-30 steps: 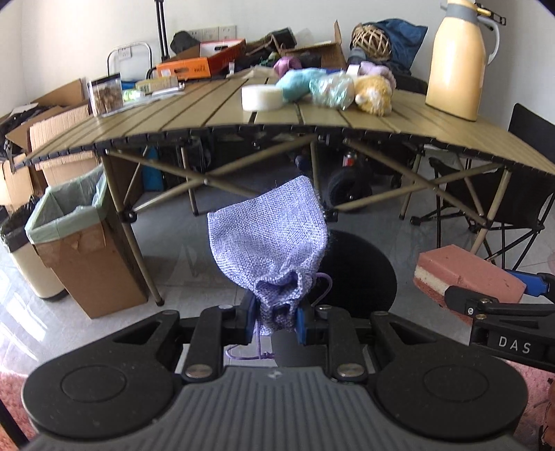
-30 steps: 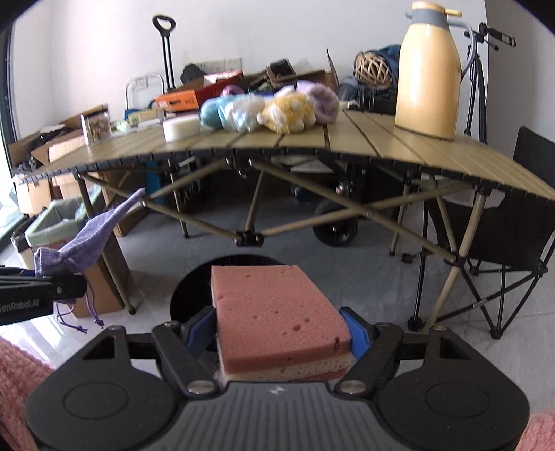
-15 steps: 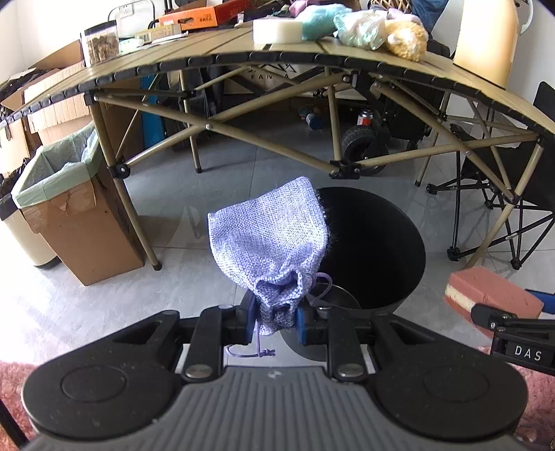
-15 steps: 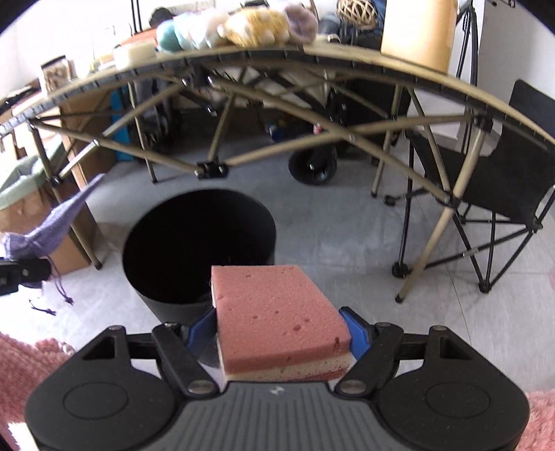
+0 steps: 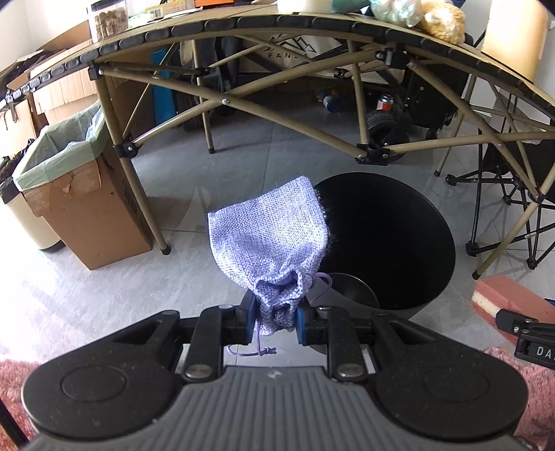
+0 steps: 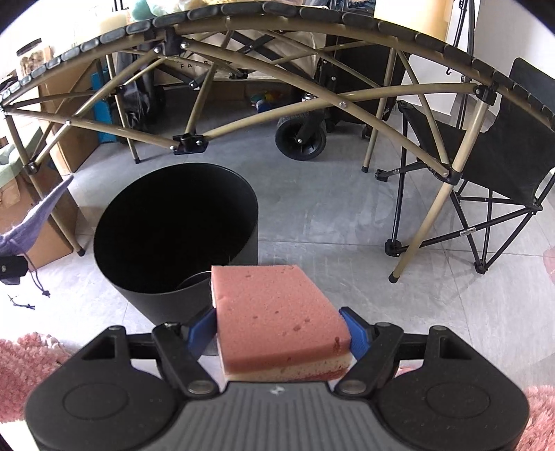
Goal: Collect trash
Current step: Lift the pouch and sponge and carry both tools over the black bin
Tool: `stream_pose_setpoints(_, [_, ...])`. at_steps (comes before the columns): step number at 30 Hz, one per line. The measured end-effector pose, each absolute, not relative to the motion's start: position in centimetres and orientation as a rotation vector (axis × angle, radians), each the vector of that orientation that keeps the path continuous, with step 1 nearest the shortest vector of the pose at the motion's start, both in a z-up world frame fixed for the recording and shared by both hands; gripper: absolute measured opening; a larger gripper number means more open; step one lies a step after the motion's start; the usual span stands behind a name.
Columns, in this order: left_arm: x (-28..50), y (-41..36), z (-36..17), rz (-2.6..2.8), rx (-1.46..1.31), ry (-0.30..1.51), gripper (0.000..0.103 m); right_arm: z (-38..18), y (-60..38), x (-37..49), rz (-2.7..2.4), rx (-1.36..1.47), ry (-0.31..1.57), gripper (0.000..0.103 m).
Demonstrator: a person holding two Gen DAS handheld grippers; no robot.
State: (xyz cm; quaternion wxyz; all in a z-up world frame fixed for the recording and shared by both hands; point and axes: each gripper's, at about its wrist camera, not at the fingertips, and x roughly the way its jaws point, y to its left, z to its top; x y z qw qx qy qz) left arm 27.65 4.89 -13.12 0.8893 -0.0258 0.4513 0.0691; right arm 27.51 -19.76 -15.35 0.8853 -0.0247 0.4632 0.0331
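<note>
We hold a lilac woven drawstring pouch (image 5: 269,239) in the left gripper (image 5: 275,321) and a pink rectangular sponge (image 6: 277,312) in the right gripper (image 6: 279,334), jaws clamped on each; both are near the round black bin (image 6: 173,222), not yet dropped in.

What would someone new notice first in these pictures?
A lilac drawstring pouch pinched in the left gripper and a pink sponge clamped in the right gripper. Both hang near a black bin on the grey floor before a folding table.

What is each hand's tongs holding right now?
Left tongs: shut on the lilac woven drawstring pouch.
Right tongs: shut on the pink rectangular sponge.
</note>
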Motion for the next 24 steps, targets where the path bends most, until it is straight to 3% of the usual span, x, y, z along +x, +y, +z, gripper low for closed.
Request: stream_pose_setpoints(24, [30.1,7.6,-14.4,0.184,-0.133,0.986,0.022,-14.5,-13.7,34.9,0.192,-0.131,0.924,0.075])
